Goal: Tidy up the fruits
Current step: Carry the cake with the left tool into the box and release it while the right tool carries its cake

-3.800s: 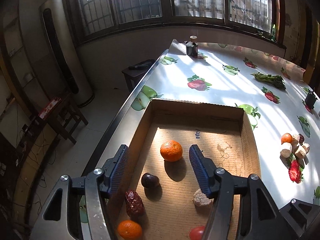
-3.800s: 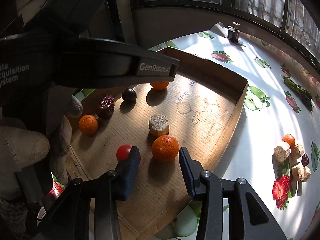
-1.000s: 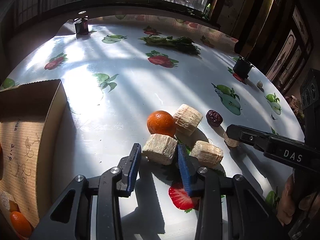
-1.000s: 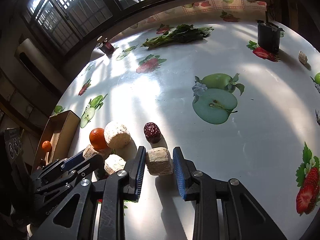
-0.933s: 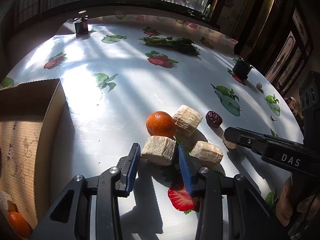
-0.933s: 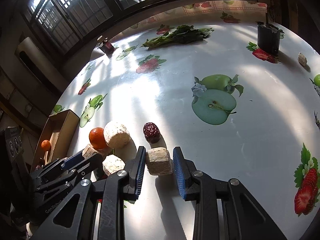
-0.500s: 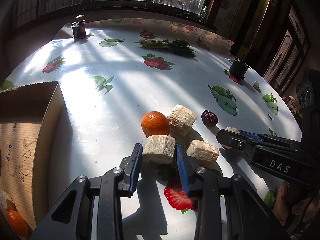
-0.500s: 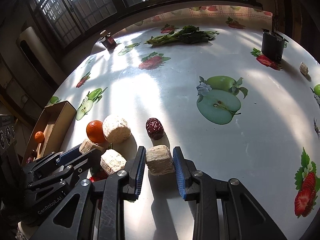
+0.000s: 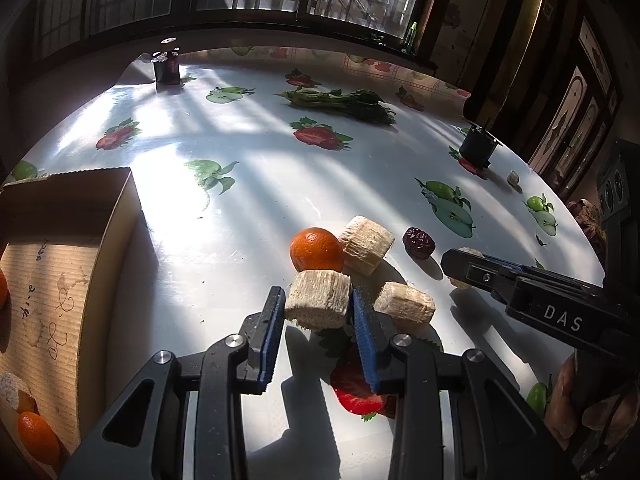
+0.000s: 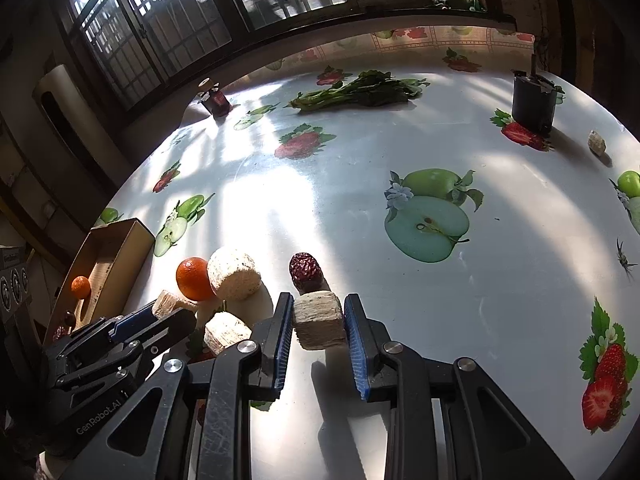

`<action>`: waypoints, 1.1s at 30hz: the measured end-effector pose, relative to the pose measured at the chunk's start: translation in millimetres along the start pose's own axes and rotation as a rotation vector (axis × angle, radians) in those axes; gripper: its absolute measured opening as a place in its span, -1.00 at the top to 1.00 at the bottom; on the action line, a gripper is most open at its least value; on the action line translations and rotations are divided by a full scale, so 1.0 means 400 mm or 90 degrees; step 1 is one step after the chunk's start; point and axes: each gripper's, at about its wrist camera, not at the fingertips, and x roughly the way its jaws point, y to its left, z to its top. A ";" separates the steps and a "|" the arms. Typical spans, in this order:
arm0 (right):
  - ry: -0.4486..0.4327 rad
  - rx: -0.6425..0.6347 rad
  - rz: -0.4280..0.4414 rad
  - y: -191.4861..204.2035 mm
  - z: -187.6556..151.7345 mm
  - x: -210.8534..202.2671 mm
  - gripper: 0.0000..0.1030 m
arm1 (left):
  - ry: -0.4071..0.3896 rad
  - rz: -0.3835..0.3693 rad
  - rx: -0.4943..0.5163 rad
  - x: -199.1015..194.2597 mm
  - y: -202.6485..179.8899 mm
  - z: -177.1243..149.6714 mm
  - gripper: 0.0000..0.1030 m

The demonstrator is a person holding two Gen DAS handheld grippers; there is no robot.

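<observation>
Left claw (image 9: 318,306) clamps one pale chunk (image 9: 319,299); right claw (image 10: 318,320) clamps another chunk (image 10: 319,320). Orange (image 9: 316,249), date (image 9: 418,243) and box (image 9: 60,240) sit on surface (image 9: 248,208).

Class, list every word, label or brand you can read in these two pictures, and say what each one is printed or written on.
"DAS": on the side of the right gripper.
"GenRobot.AI": on the body of the left gripper.
Handwritten pen scribbles on the floor of the cardboard box: not legible.
Label on the small dark bottle: too small to read.
</observation>
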 end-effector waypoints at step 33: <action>0.060 -0.215 0.162 0.558 -0.192 -0.098 0.45 | -0.091 0.233 -0.229 -0.509 0.436 -0.268 0.35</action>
